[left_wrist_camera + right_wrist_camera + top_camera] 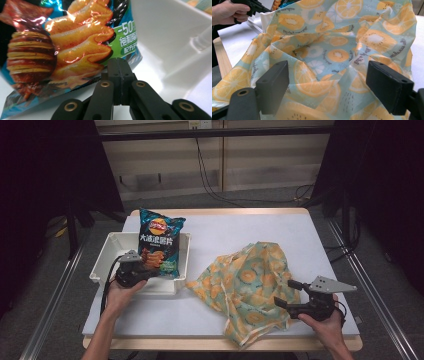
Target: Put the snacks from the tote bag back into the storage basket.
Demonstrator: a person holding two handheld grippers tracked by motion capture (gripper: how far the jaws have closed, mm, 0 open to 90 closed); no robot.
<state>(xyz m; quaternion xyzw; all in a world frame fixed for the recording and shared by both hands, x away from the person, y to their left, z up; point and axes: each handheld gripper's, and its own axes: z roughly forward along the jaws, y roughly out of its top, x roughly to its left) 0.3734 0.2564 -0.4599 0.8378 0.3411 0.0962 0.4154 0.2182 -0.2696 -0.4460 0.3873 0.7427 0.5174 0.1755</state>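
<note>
The glossy blue crisp packet [160,242] leans in the white plastic tub [183,265]. The left gripper [119,75], jaws pressed together, seems to pinch its bottom seam; that thin hold could slip. The right gripper [327,87] gapes wide over the orange-print cloth bag [332,50].

Both grippers black plastic w/ blocky square pads. Left gripper [119,65]: linkage arms w/ brass-coloured rivets, small screw holes near tips. Right gripper [286,292]: grey three-cornered plate on top, dotted w/ small holes. Black cable trails from left gripper. Forearms bare, no sleeves in sight.
</note>
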